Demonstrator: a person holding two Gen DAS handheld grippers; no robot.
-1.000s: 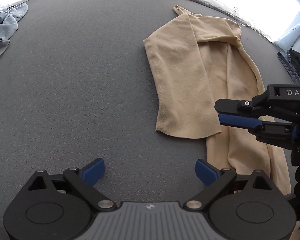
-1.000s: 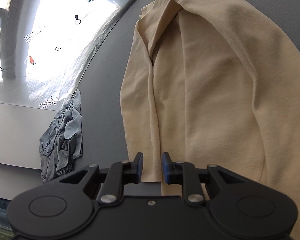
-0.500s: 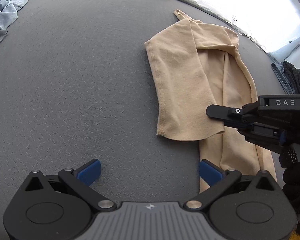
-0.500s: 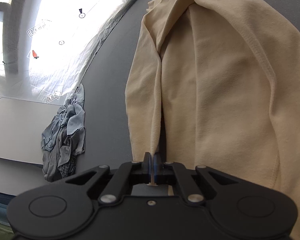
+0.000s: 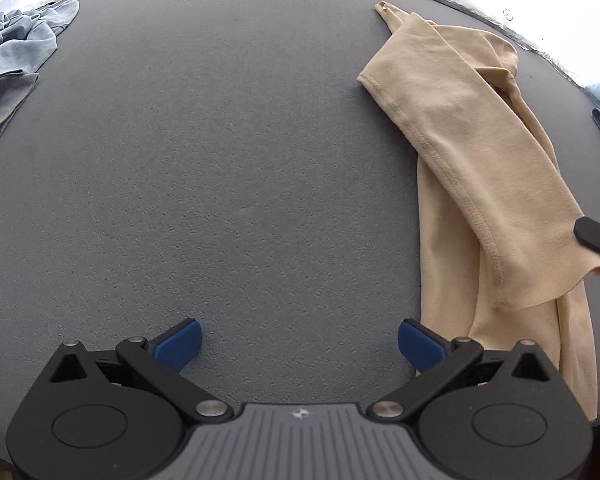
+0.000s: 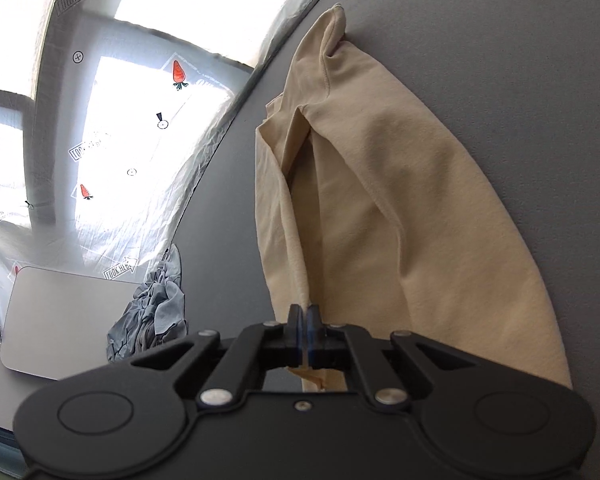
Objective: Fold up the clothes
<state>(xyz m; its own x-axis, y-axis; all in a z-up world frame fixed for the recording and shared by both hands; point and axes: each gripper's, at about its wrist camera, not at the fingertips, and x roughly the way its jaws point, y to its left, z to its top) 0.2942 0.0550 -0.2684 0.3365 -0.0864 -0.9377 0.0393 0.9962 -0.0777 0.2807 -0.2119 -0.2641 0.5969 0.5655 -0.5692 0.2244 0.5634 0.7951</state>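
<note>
The beige shirt (image 5: pixel 472 168) lay on the grey tabletop (image 5: pixel 220 160), at about three o'clock in the left wrist view, partly folded over itself, with one hemmed edge running diagonally across it. The left gripper (image 5: pixel 299 343) hovered above bare tabletop at six o'clock, its jaws released and spread wide with nothing between the blue pads (image 5: pixel 179 343); its right pad sat just beside the shirt's lower edge. The right gripper (image 6: pixel 305 314) had its jaws clenched on a thin fold of the shirt (image 6: pixel 400 240), the cloth rising from the jaws toward twelve o'clock in a taut ridge. In the left view only the dark tip of the right gripper (image 5: pixel 594 236) showed at three o'clock, against the shirt's edge. A crumpled blue-grey garment (image 5: pixel 16 48) lay well apart at ten o'clock. In the right view another grey bundle (image 6: pixel 152 312) sat at eight o'clock by the tabletop's edge.
</note>
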